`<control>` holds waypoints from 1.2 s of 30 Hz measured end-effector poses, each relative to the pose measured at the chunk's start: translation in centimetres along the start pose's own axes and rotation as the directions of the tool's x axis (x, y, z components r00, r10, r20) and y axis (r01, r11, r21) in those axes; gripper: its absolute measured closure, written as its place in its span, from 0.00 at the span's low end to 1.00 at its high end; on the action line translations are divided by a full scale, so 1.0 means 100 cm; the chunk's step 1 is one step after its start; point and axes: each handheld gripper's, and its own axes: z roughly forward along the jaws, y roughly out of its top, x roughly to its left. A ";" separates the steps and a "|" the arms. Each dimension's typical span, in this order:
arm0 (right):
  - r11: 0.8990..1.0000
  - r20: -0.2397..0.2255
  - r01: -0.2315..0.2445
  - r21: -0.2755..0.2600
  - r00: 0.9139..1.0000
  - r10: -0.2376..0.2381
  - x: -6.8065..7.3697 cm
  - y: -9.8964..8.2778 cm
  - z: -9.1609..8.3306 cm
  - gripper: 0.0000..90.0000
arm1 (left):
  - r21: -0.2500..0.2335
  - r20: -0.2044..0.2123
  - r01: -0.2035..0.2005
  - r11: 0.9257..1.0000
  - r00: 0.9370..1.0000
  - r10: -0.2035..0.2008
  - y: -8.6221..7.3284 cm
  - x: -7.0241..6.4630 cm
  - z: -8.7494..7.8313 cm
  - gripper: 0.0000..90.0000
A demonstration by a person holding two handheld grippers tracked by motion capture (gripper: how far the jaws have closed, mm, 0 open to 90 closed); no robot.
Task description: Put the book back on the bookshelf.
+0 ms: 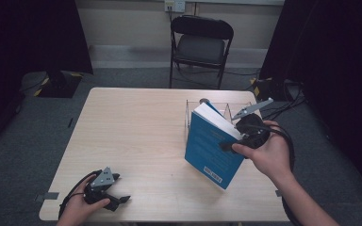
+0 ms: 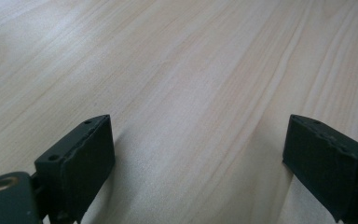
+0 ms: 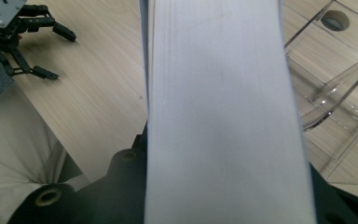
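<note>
High view: we find the right gripper (image 1: 235, 136) clamped on a blue book (image 1: 212, 149), which is held upright and tilted above the right half of the table (image 1: 136, 127), its lower corner close to the near edge. Directly behind the book stands a clear plastic rack (image 1: 226, 110). In the right gripper view we see the book's white page edge (image 3: 223, 116) running up between the jaws, with the rack (image 3: 335, 88) at the right. We note the left gripper (image 1: 115, 193) resting near the front left corner, jaws apart with bare wood between them.
</note>
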 end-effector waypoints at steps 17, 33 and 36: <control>0.994 0.071 -0.112 0.001 0.991 0.111 -0.021 0.000 0.001 0.69 | 0.000 0.000 -0.001 1.000 1.000 0.001 0.000 0.000 0.000 0.09; 0.989 0.120 -0.151 -0.009 0.981 0.151 -0.018 0.017 0.021 0.69 | 0.006 0.001 -0.003 1.000 1.000 0.003 0.000 0.000 -0.001 0.09; 0.987 0.130 -0.157 -0.016 0.979 0.158 -0.018 0.019 0.025 0.69 | 0.006 0.002 -0.002 1.000 1.000 0.002 0.000 0.000 -0.001 0.09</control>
